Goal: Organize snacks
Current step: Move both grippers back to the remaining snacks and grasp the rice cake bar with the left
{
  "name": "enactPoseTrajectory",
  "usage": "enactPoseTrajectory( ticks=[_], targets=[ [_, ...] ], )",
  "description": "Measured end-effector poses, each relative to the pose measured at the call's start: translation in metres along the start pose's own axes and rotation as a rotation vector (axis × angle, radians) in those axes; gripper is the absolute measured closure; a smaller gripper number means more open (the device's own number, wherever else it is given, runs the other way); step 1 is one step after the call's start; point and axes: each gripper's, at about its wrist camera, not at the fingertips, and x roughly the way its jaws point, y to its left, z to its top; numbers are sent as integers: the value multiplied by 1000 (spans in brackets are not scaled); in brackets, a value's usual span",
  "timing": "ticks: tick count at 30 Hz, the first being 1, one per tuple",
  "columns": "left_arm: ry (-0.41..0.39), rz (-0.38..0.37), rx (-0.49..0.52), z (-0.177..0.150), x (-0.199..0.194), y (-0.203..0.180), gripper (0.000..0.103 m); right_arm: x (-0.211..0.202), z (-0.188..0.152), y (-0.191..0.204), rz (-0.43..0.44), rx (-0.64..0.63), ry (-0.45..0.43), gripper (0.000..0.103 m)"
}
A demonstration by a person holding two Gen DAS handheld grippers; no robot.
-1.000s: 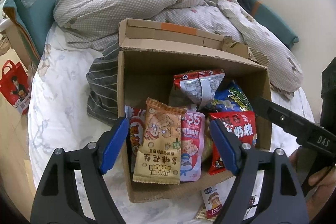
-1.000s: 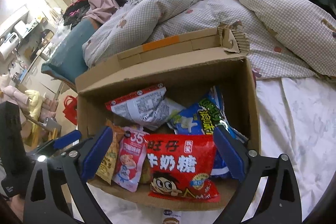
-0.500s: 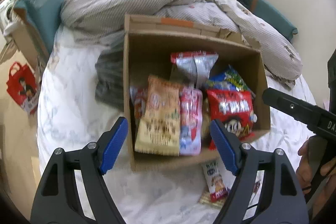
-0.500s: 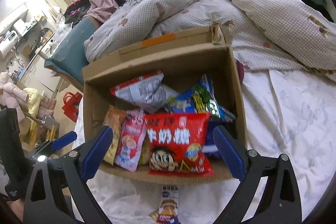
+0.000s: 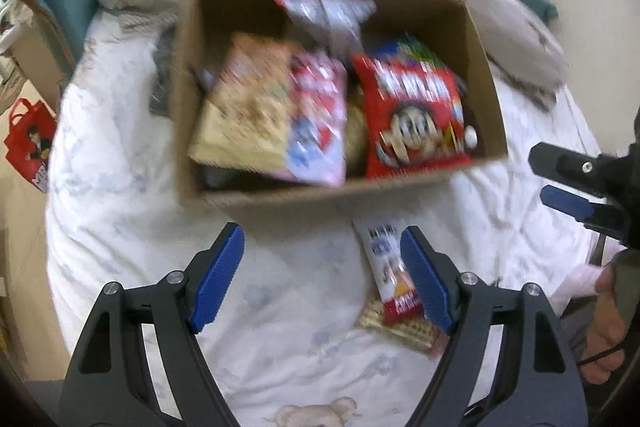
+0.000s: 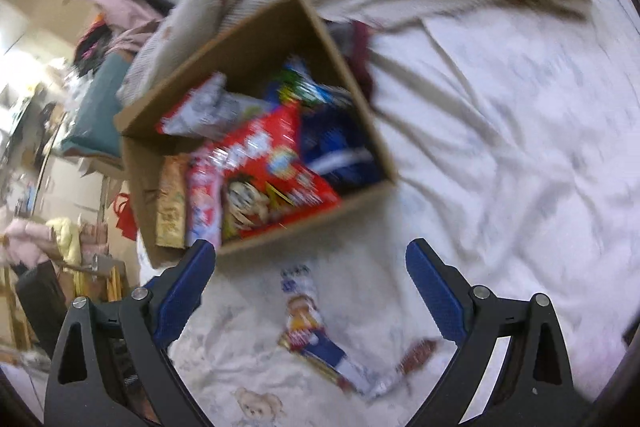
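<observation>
Both claws spread and empty, left claw (image 5: 322, 267) and right claw (image 6: 310, 283) over the bed (image 6: 500, 155) just in front of the snack-filled cardboard box (image 5: 256, 197), beside a loose snack packet (image 5: 386, 267).

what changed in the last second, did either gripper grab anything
Nothing grabbed. Both the left gripper and right gripper pulled back from the cardboard box, open and empty, exposing the snack packets on the bedsheet. Box contents look unchanged.
</observation>
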Motion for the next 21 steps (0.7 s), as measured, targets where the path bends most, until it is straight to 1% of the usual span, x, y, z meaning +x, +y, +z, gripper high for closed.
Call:
enactPoseTrajectory(
  ticks=[2,5,8,10,12,14,16,17,18,19,20,21],
  targets=[
    [46,-6,-2,-5,15,-7,25,-3,-10,-13,-15,43,6,5],
    [154,-40,-13,-9,44,-20,25,-6,-24,-30,-19,104,24,5],
    [232,-20,-13,-8,71,-31,25,-7,-30,-42,-35,130,36,5],
    [256,-23,-35,-7,84,-34,26,-10,-32,-46,-38,136,32,5],
    [268,-21,-70,-6,92,-36,32,-12,-34,-49,-39,138,29,5],
    [286,-25,-76,-7,98,-40,32,-13,-36,-53,-30,157,35,5],
    [297,17,-71,-10,101,-46,34,-13,-34,-58,-6,188,43,5],
    [304,32,-71,-11,102,-47,37,-12,-33,-60,6,200,45,5],
    [313,49,-70,-14,103,-50,44,-12,-32,-60,13,206,46,5],
    [315,61,-67,-15,103,-51,48,-12,-31,-59,17,206,46,5],
    [312,62,-61,-16,102,-52,59,-12,-31,-58,19,202,45,5],
    [305,62,-48,-17,100,-53,75,-12,-31,-57,21,198,46,5]
  ],
)
